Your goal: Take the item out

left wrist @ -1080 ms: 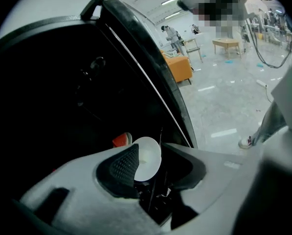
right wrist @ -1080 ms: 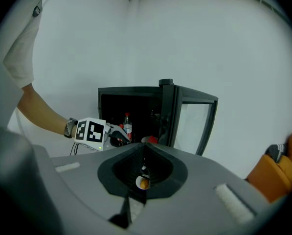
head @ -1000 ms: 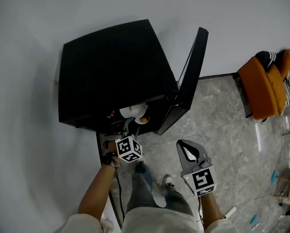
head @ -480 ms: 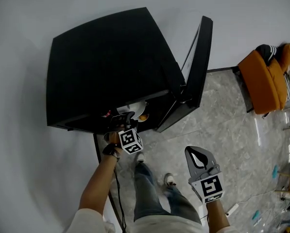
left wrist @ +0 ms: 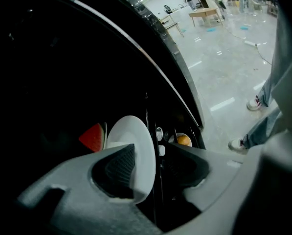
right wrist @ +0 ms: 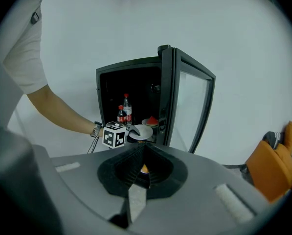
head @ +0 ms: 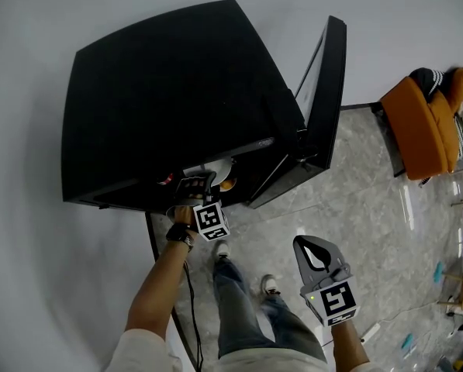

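left tongs (left wrist: 153,152) reach into the open black cabinet (head: 169,99). their jaws stand wide and have just been opening. the rim of the white plate (left wrist: 132,131) lies between them, with no pad pressing on it. beyond the tips are a red watermelon slice (left wrist: 93,137) and an orange (left wrist: 183,140). right tongs (right wrist: 145,145) are closed and empty, well back from the cabinet.

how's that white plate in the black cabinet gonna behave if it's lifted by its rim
The white plate looks rigid and glossy, so probably slippery at a thin rim. Held at one edge, it would likely tilt. Possibly ceramic: breakable if dropped. The left gripper, jaws just opened, straddles the rim without clamping.
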Demonstrator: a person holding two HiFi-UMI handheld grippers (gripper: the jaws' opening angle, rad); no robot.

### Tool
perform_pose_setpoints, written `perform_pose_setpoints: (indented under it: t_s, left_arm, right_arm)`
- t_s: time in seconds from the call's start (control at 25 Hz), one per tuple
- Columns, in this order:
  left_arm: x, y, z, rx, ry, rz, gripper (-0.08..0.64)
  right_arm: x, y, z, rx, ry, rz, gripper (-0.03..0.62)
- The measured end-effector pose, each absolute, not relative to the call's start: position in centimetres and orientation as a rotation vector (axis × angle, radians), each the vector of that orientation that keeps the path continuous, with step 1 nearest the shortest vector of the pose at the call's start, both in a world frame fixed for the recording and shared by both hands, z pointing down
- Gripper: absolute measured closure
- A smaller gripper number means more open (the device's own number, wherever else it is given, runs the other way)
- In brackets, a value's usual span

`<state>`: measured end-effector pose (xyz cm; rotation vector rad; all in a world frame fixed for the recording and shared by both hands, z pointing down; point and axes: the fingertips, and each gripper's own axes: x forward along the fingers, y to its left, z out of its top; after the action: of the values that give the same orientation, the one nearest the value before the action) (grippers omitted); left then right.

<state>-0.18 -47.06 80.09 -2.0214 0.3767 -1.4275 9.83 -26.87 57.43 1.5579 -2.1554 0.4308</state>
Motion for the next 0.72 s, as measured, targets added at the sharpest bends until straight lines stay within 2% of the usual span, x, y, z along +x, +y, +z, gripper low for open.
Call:
perform_pose_setpoints:
  t_s: [0.16, 0.32, 0.72]
  left_arm:
    - [-0.2, -47.5, 80.0, -1.99, 0.383, -1.411, 0.371]
    - [-0.3, -47.9, 79.6, -1.971, 0.434, -1.399, 0.459]
    - [-0.9, -46.8, 79.6, -1.92, 0.43, -1.378, 0.489]
  right_arm:
    - [9.5, -27.1, 57.7, 1.551, -2.172, 0.415, 0.586]
    - [9.2, -26.8, 57.9, 1.543, -2.18, 0.417, 0.586]
    - [10.3, -25.6, 58.3, 1.568, -2.149, 0.445, 0.586]
